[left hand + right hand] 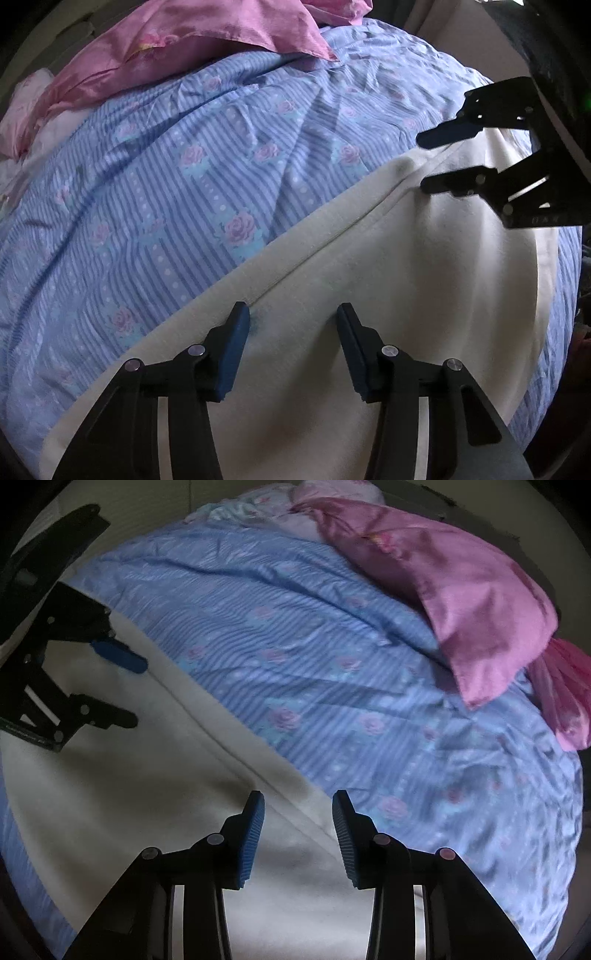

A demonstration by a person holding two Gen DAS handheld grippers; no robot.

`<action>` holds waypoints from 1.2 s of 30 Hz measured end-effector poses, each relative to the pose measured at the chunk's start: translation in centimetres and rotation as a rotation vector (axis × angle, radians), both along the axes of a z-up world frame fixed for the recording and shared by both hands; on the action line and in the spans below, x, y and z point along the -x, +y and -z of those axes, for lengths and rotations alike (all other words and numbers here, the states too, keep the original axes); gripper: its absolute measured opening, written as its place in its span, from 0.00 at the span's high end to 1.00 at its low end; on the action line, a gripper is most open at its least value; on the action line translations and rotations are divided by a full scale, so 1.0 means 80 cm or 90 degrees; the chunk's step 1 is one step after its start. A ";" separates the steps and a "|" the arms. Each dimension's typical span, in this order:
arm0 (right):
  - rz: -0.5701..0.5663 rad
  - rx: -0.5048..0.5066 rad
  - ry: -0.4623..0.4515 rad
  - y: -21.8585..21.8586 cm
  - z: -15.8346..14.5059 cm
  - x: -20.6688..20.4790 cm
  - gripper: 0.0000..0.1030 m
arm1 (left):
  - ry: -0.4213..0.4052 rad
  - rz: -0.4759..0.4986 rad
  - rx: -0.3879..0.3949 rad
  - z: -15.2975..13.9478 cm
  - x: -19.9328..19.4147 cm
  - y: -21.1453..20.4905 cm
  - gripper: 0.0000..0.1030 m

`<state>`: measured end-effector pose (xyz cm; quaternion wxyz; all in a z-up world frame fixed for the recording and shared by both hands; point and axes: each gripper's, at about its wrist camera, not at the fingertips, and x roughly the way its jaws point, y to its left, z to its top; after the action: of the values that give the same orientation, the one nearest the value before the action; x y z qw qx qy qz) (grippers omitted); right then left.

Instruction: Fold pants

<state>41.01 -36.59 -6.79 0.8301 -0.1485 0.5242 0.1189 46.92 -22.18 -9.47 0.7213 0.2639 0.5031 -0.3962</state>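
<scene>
Pants: cream-white soft fabric pants point(369, 258) lie flat on the bed, near its close edge, with a long seam running diagonally along their far side.
Bedding: a blue striped bedsheet with pink rose print point(166, 184) covers the bed under and beyond the pants; it is wrinkled.
Pillow: a pink satin pillow point(177, 48) rests at the far end of the sheet, well apart from the pants.
Left gripper: the left gripper point(291, 314) hovers over the pants close to the seam, its blue-padded fingers point(236, 343) apart with nothing between them.
Right gripper: the right gripper point(298, 801) sits above the pants' far edge where cloth meets sheet, fingers point(255, 830) apart and holding nothing.
Contact: whether either gripper touches the fabric cannot be told.
Relation: each gripper shows in the other's view, both over the same garment, spaced along its length.
</scene>
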 end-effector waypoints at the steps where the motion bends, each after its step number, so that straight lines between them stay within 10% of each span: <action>1: -0.006 -0.007 0.004 0.002 0.003 -0.001 0.62 | 0.000 0.000 0.001 0.001 -0.001 0.000 0.56; 14: -0.063 -0.018 0.016 0.023 0.019 -0.002 0.62 | -0.038 -0.023 0.000 0.003 0.007 0.010 0.79; 19: -0.080 0.000 0.023 0.030 0.025 -0.002 0.62 | -0.169 -0.026 -0.074 0.007 0.016 -0.002 0.16; 27: -0.070 -0.009 0.045 0.031 0.034 -0.014 0.63 | -0.011 -0.046 -0.013 0.010 -0.007 0.013 0.63; 36: -0.084 0.010 0.036 0.042 0.029 0.001 0.92 | -0.084 -0.033 -0.068 -0.007 0.024 0.000 0.89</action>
<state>40.92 -33.22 -9.13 0.8040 -0.1858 0.5375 0.1736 44.98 -22.16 -8.93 0.7479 0.3141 0.4815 -0.3318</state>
